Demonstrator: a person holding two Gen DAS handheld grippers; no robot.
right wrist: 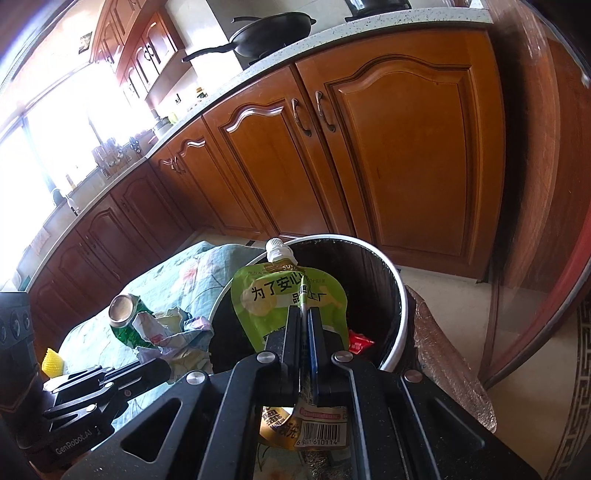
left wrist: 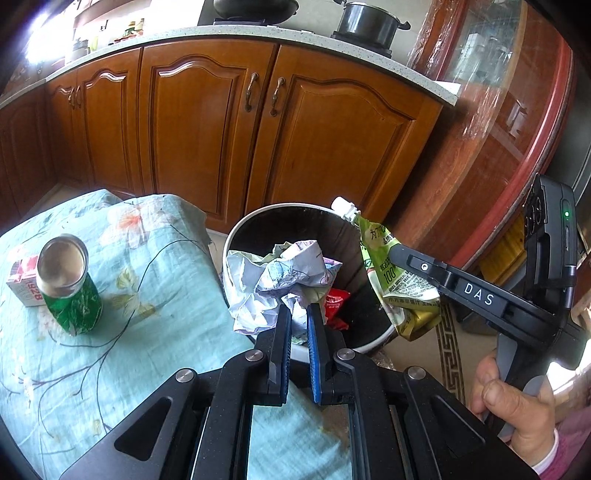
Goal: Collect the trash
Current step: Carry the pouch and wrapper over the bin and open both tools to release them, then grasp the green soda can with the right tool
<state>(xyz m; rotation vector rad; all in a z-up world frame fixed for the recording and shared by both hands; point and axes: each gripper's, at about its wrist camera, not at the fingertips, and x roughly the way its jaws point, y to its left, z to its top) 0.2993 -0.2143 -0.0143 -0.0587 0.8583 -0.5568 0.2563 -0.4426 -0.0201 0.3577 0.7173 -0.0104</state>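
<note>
My left gripper is shut on a crumpled ball of white paper, which hangs over the near left rim of the round trash bin. My right gripper is shut on a green spouted drink pouch and holds it above the bin. The left wrist view shows that pouch over the bin's right rim. A red wrapper lies inside the bin. A dented green can and a small red-and-white carton stand on the floral cloth.
Wooden cabinet doors run behind the bin, and a wok and a pot sit on the counter above. A glass-fronted cabinet stands at the right. A yellow object sits on the cloth. A person's hand holds the right gripper.
</note>
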